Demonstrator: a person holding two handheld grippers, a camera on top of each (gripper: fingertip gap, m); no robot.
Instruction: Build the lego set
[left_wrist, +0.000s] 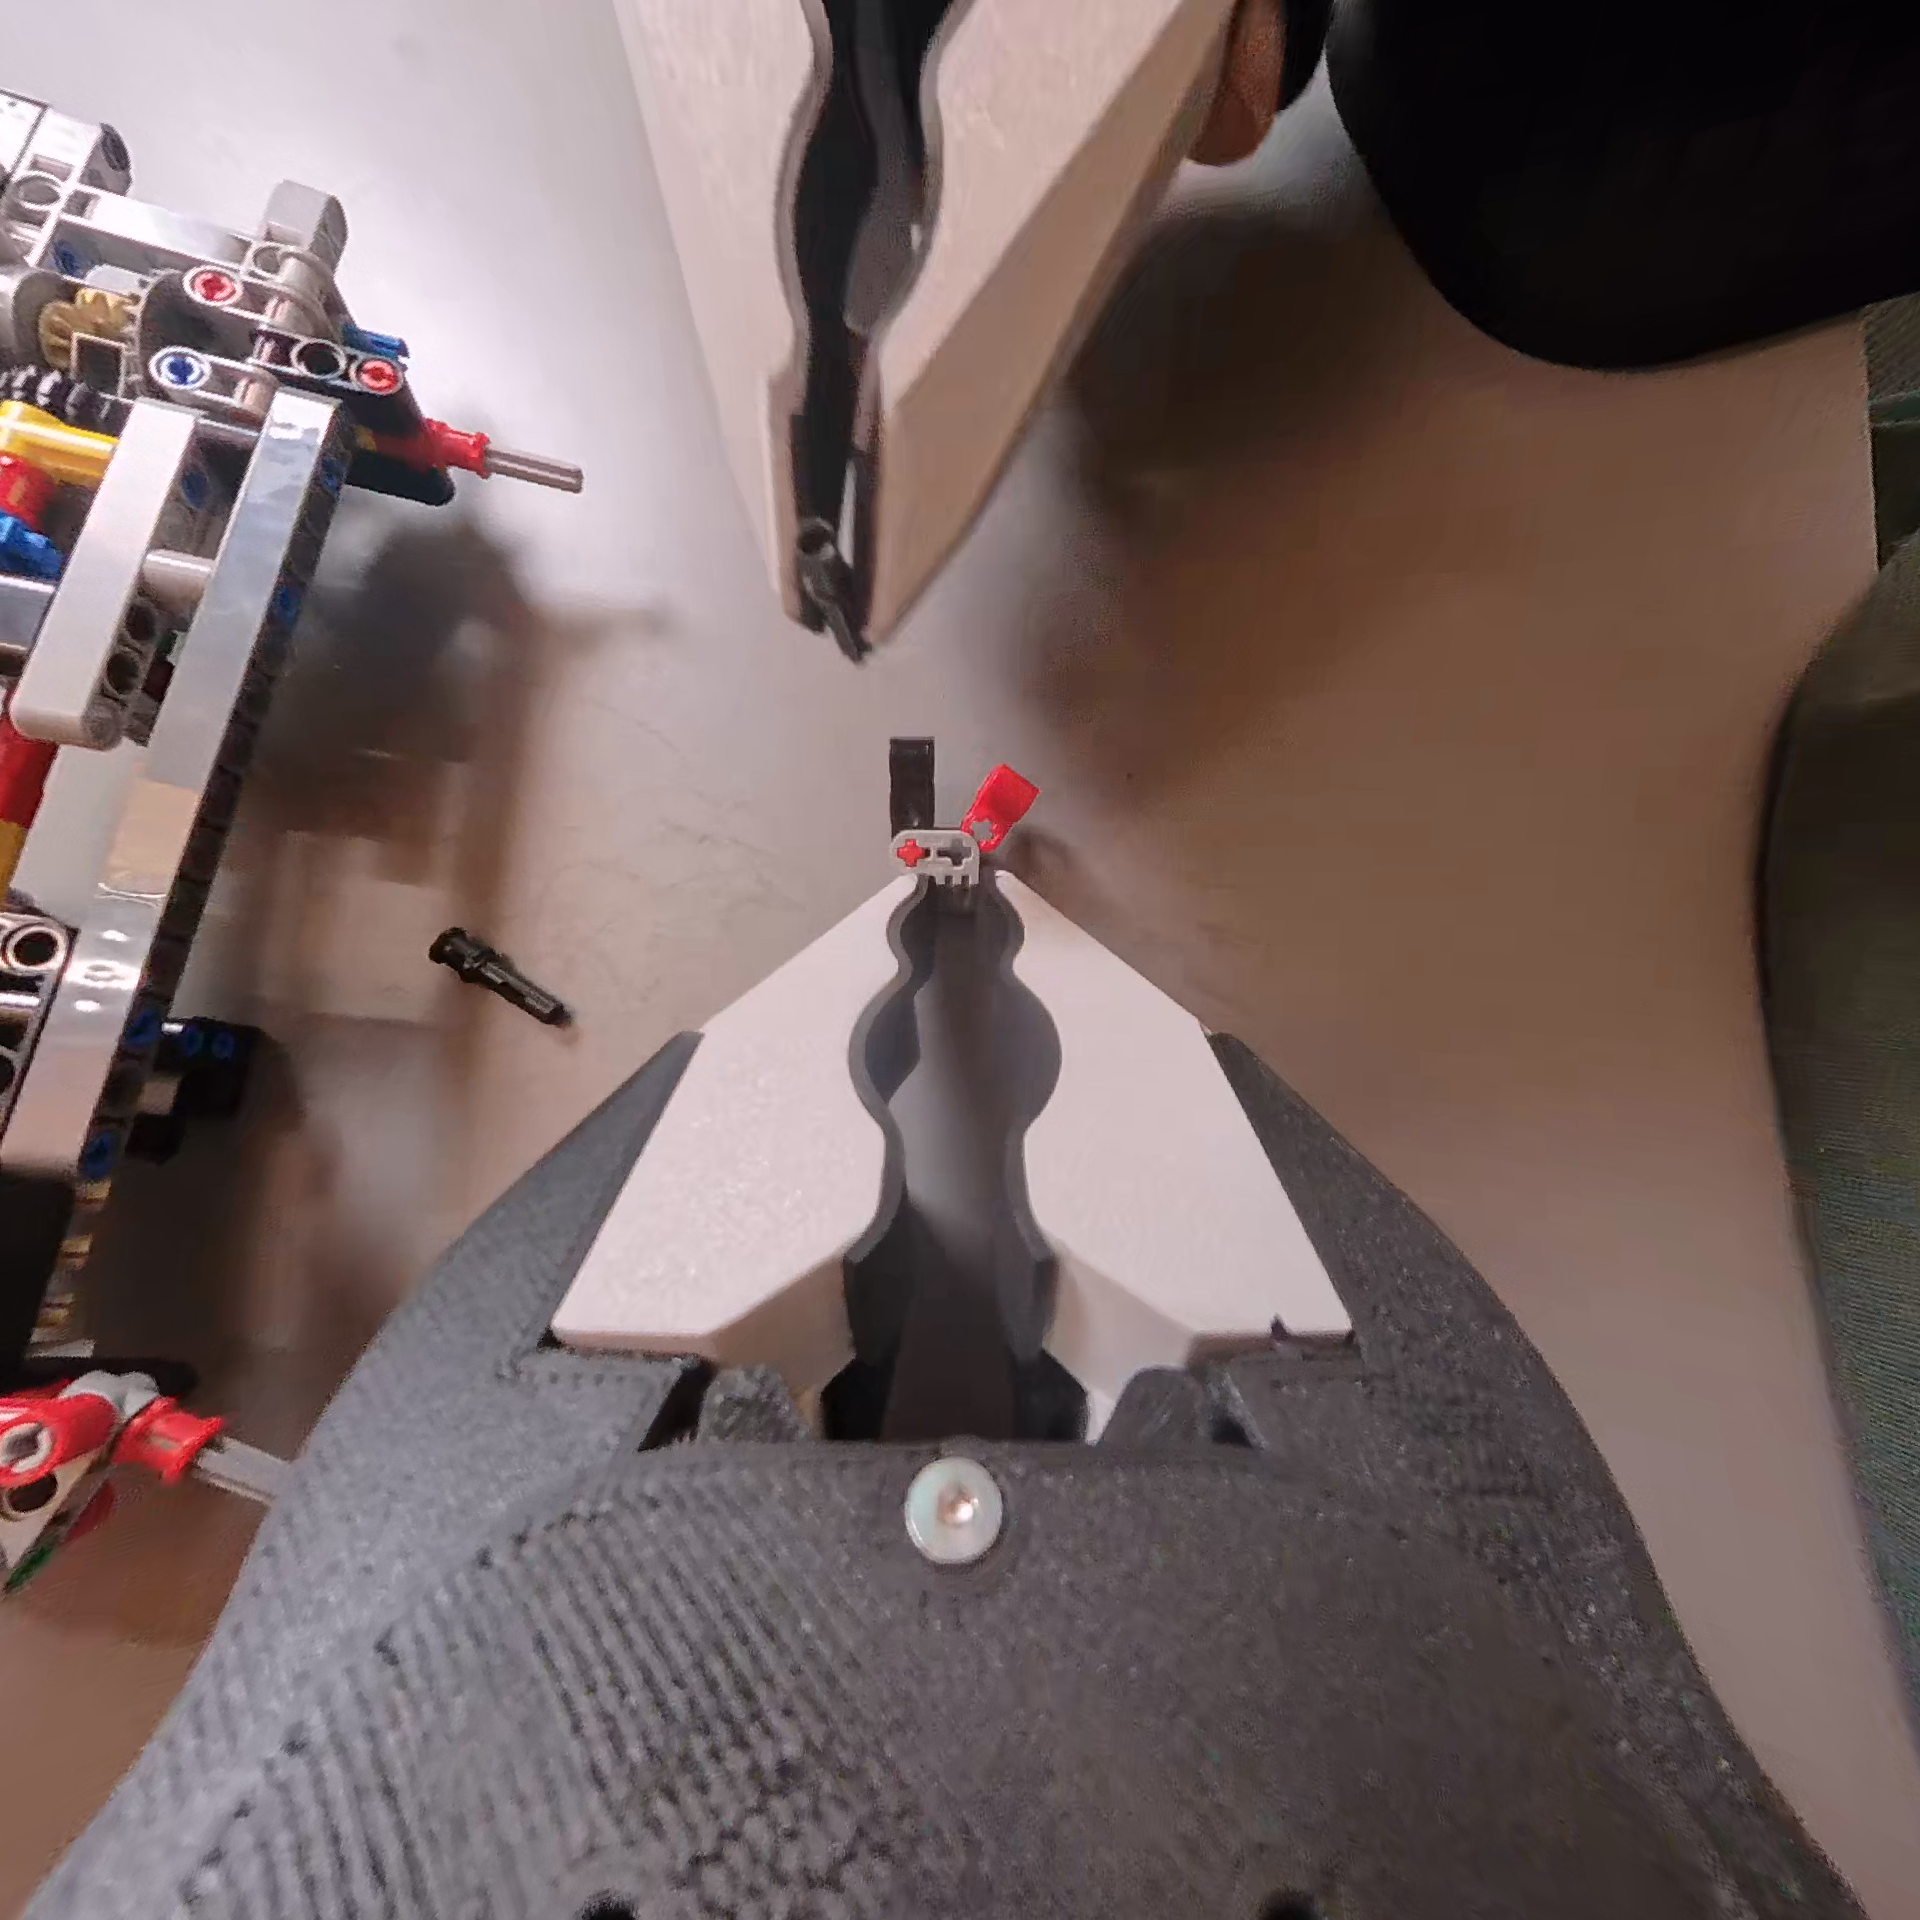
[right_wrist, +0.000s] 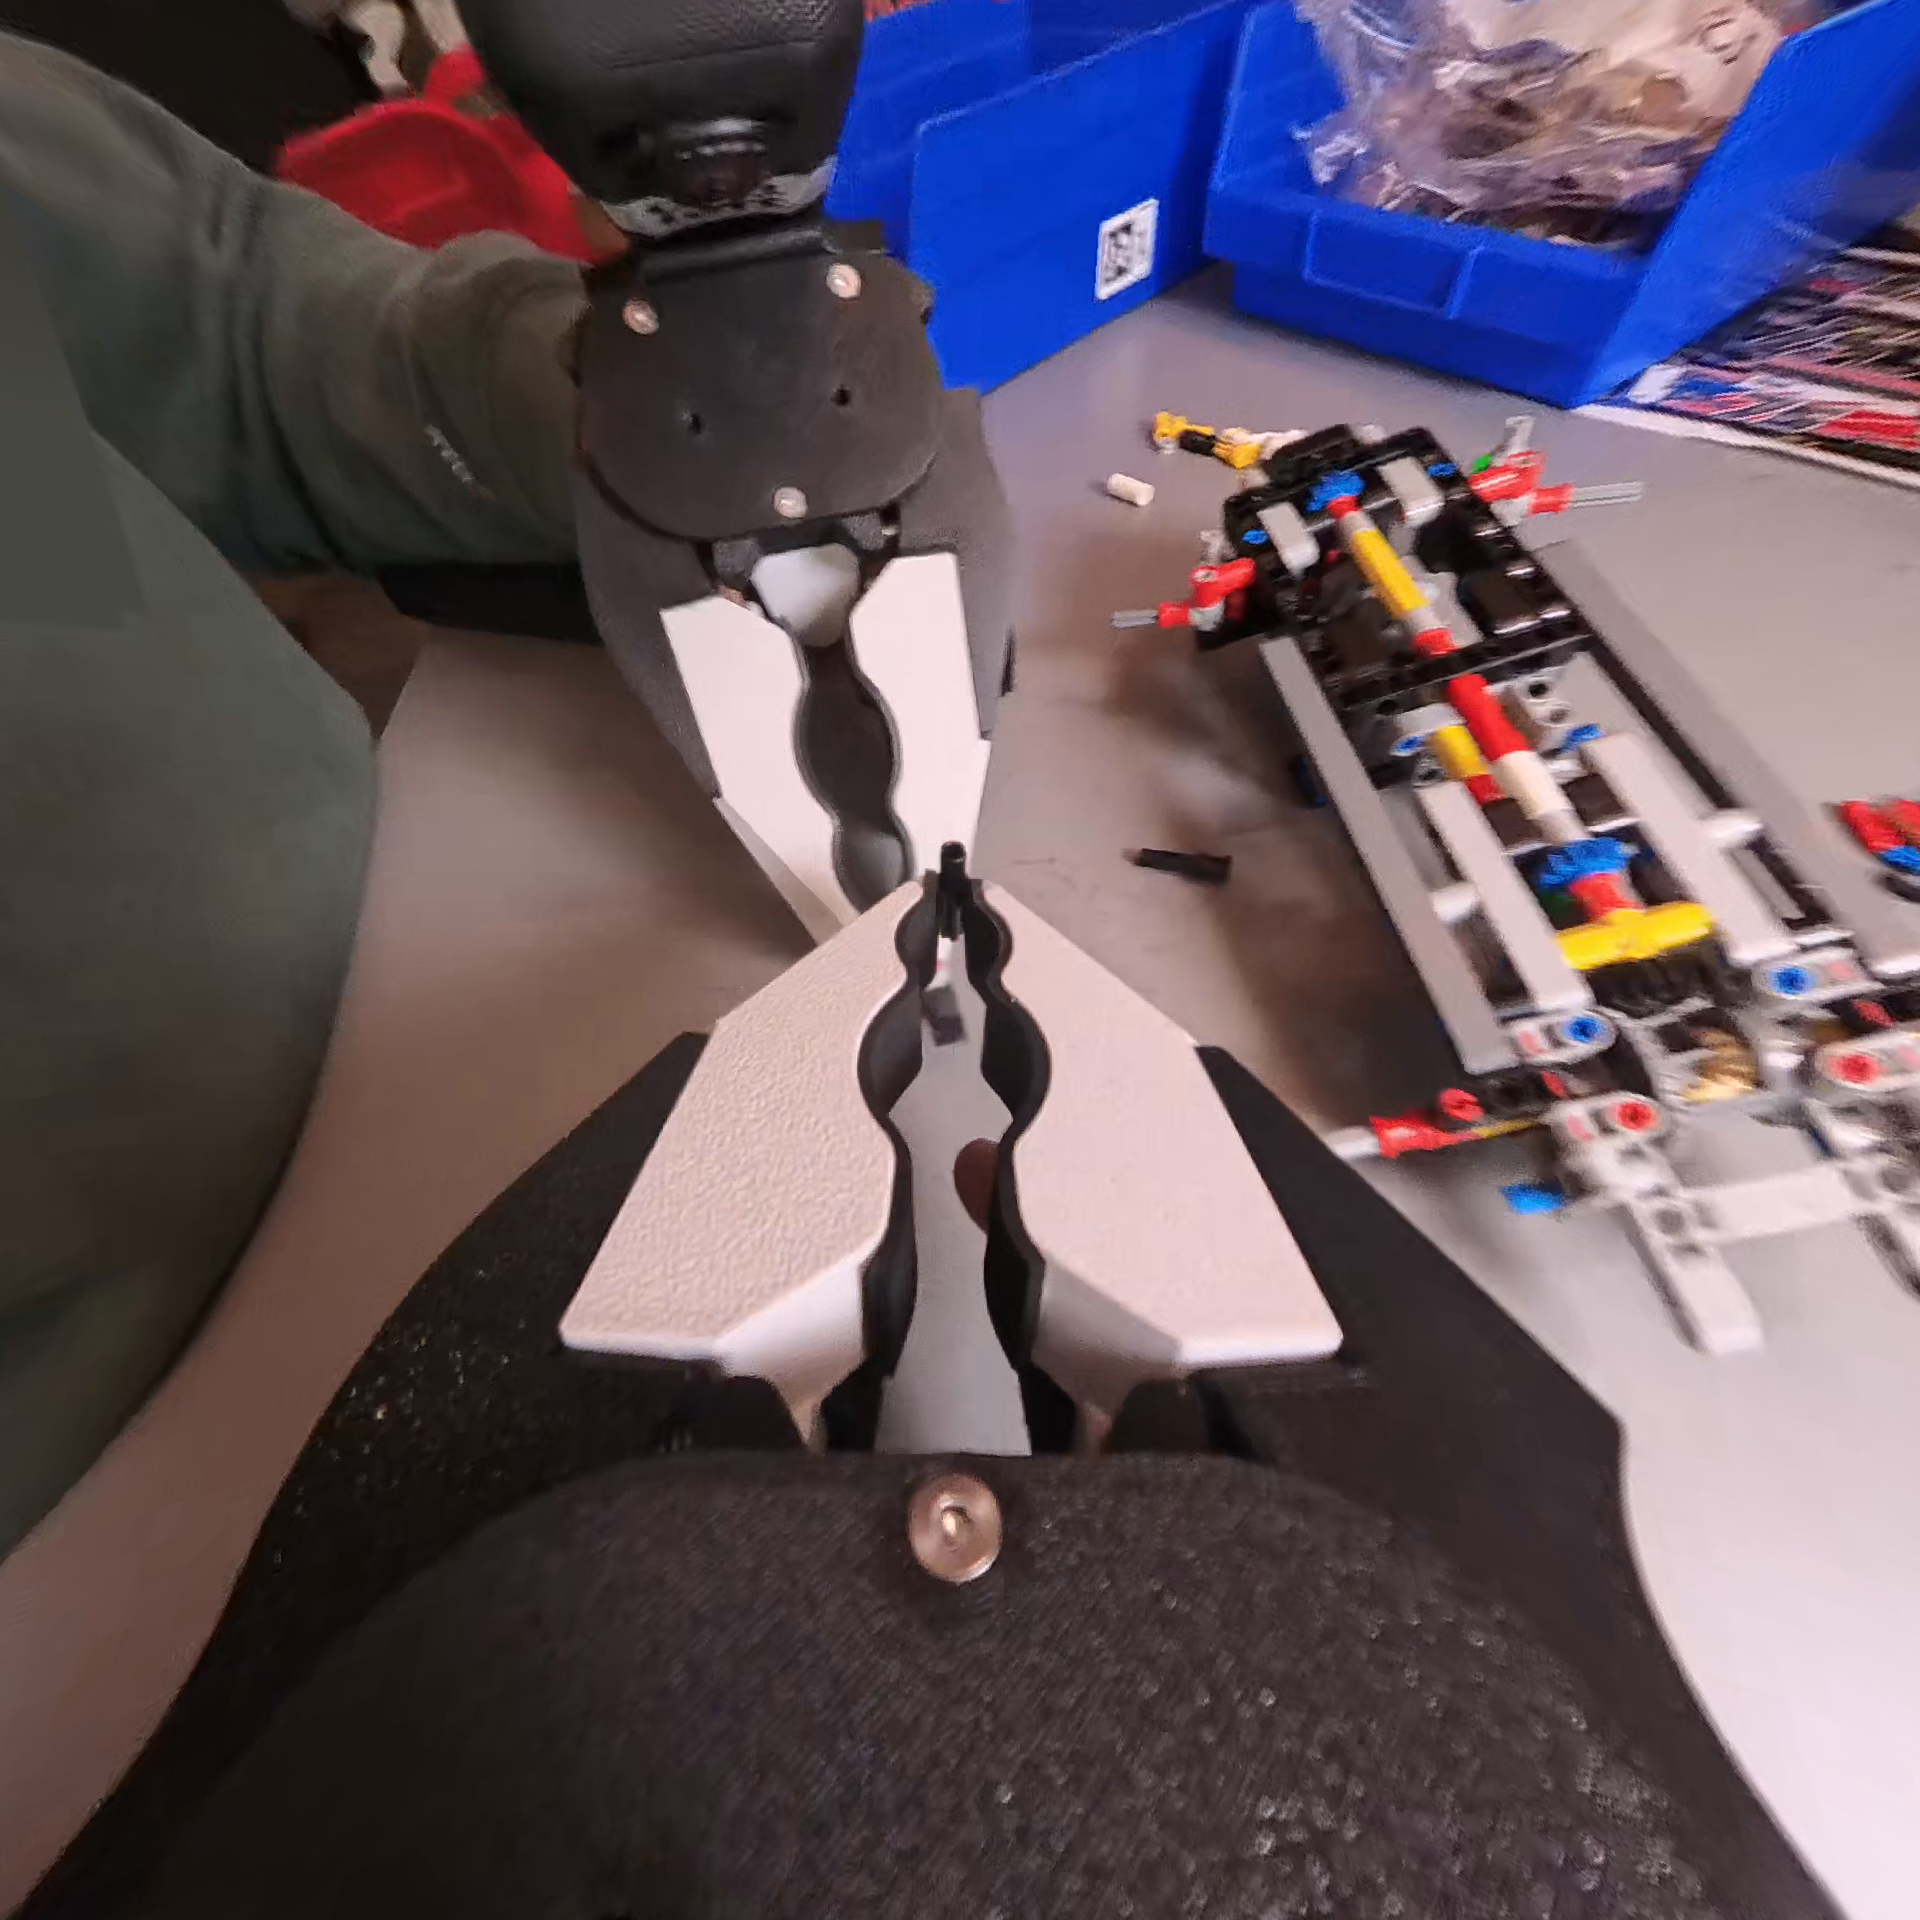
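Observation:
My left gripper (left_wrist: 940, 883) is shut on a small sub-assembly (left_wrist: 937, 850): a grey connector with a red cross axle, a black part (left_wrist: 912, 774) and a red part (left_wrist: 1003, 805) sticking out beyond it. My right gripper (right_wrist: 951, 899) is shut on a short black pin (right_wrist: 951, 878). The two grippers face each other tip to tip above the table. The right gripper also shows in the left wrist view (left_wrist: 831, 613), a short gap from the sub-assembly. The left gripper also shows in the right wrist view (right_wrist: 862, 862). The long Lego chassis (right_wrist: 1507, 779) lies to the right.
A loose black pin (right_wrist: 1179, 862) lies on the grey table between the grippers and the chassis (left_wrist: 187, 623). Small loose parts (right_wrist: 1130, 488) lie near the chassis's far end. Blue bins (right_wrist: 1455, 260) with bagged parts stand at the back. A person's green sleeve (right_wrist: 156, 623) fills the left. The gap from one gripper's tips to the other's is roughly 6 centimetres.

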